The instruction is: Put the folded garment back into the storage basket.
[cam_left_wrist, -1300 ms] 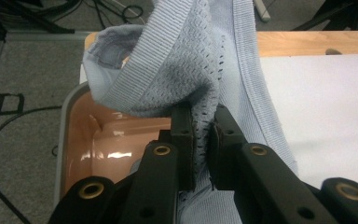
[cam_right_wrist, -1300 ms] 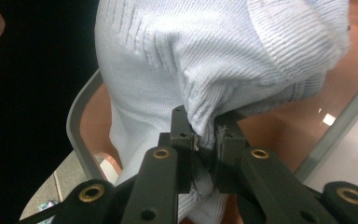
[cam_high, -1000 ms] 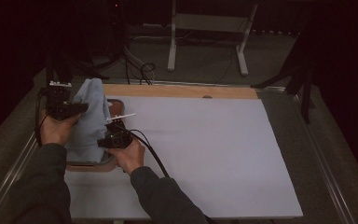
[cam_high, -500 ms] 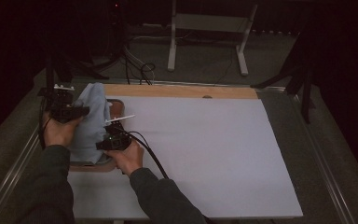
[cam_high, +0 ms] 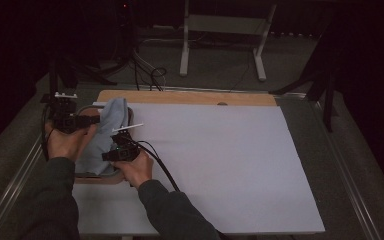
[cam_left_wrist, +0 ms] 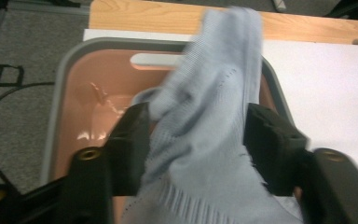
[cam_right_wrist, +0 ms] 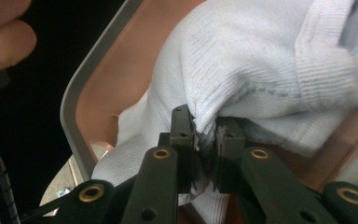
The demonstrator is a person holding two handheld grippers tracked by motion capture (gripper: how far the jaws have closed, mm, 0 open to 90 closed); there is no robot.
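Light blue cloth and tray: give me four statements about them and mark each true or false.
1. The right gripper pinches the light blue cloth. True.
2. The left gripper is clamped tight on the cloth. False: its jaws have just been opening and stand apart, cloth between them.
3. The cloth hangs over a tray with a grey rim. True.
4. The tray sits at the white sheet's right edge. False: it is at the left.

I see a table topped by a white sheet, with a strip of bare wood showing along the far edge. A grey-rimmed tray with a pink inside sits at the sheet's left end, overhanging it
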